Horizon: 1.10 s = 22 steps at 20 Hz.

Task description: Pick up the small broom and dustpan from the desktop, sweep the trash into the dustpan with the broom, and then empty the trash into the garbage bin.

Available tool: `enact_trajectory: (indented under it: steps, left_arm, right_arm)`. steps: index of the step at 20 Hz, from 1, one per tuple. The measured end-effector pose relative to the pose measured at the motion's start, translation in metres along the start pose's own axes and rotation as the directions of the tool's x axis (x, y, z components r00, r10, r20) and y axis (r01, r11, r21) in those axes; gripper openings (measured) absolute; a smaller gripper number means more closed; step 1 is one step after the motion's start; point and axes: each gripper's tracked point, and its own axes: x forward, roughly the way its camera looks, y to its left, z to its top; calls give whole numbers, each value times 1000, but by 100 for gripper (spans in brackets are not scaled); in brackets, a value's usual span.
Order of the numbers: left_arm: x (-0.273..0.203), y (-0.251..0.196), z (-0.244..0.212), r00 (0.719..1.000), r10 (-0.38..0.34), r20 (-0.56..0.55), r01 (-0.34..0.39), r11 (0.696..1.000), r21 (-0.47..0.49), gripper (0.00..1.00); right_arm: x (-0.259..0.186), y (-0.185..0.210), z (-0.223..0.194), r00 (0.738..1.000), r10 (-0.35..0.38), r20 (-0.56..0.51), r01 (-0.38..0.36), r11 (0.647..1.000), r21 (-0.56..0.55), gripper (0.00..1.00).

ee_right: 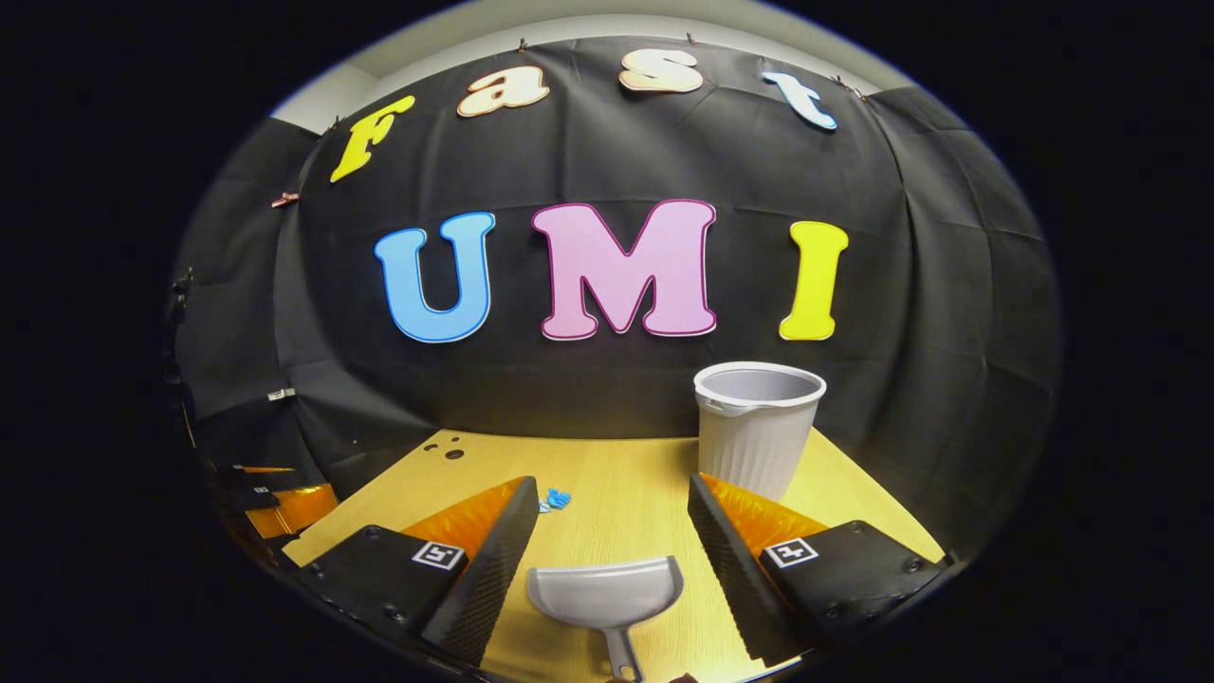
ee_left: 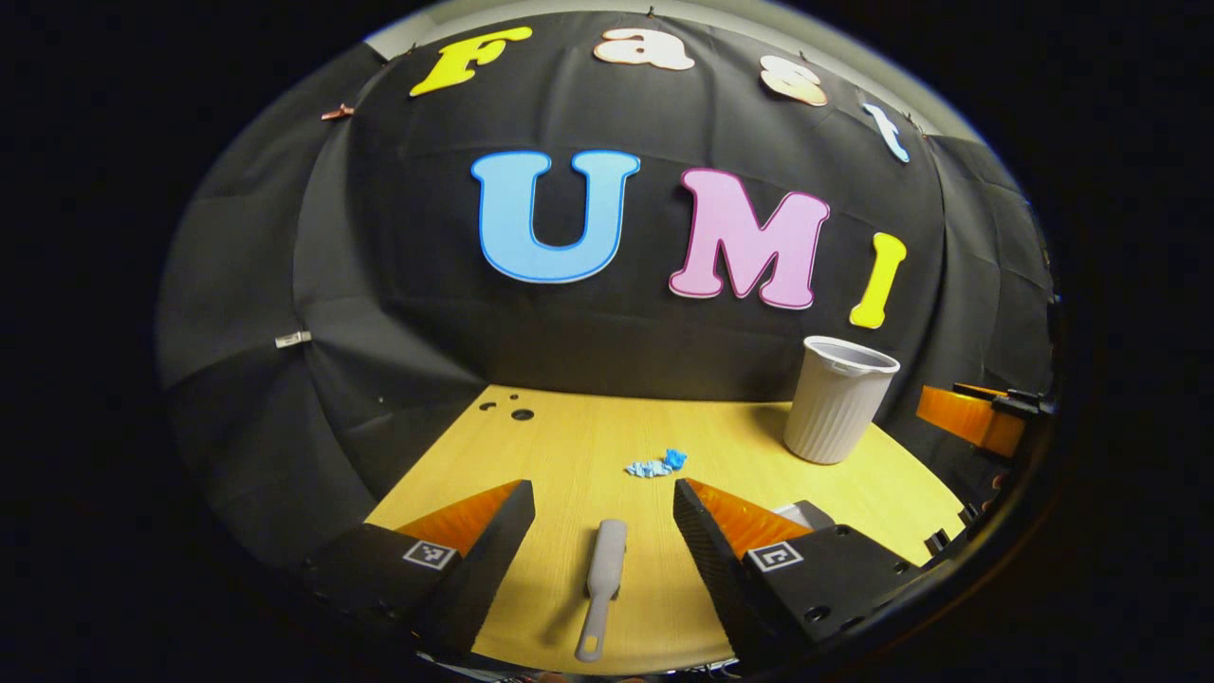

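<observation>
A small grey broom (ee_left: 603,583) lies on the wooden desktop (ee_left: 588,427), between and below the fingers of my left gripper (ee_left: 604,495), which is open and apart from it. A little pile of blue trash (ee_left: 657,464) sits just beyond the broom. In the right gripper view a grey dustpan (ee_right: 607,593) lies flat, mouth away from me, between the open fingers of my right gripper (ee_right: 614,493). The blue trash (ee_right: 555,499) peeks out beside the left finger. A grey ribbed garbage bin (ee_right: 758,427) stands upright at the back right; the same bin (ee_left: 838,398) shows in the left gripper view.
Black cloth walls close the desktop at the back and both sides. A few round holes (ee_left: 520,414) mark the desk's far left corner. The other gripper (ee_left: 977,417) shows at the right edge of the left gripper view.
</observation>
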Motion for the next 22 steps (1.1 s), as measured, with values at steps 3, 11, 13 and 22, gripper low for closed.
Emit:
enact_trajectory:
  steps: [3,11,13,22]
  left_arm:
    - [16,7,-40,991,-32,-128,26,998,-49,96]
    - [48,11,-133,910,-78,-407,72,997,-29,95]
    - [52,11,-161,871,-79,-485,71,997,-35,95]
    - [74,20,-227,754,-3,-657,83,992,90,95]
  right_arm:
    - [3,1,-13,999,6,-41,-6,1000,-19,99]
    - [8,0,-52,987,33,-158,-40,998,-41,99]
    - [4,-4,-56,985,24,-170,-32,998,-46,99]
    - [-15,-30,-70,973,-61,-223,50,997,-54,99]
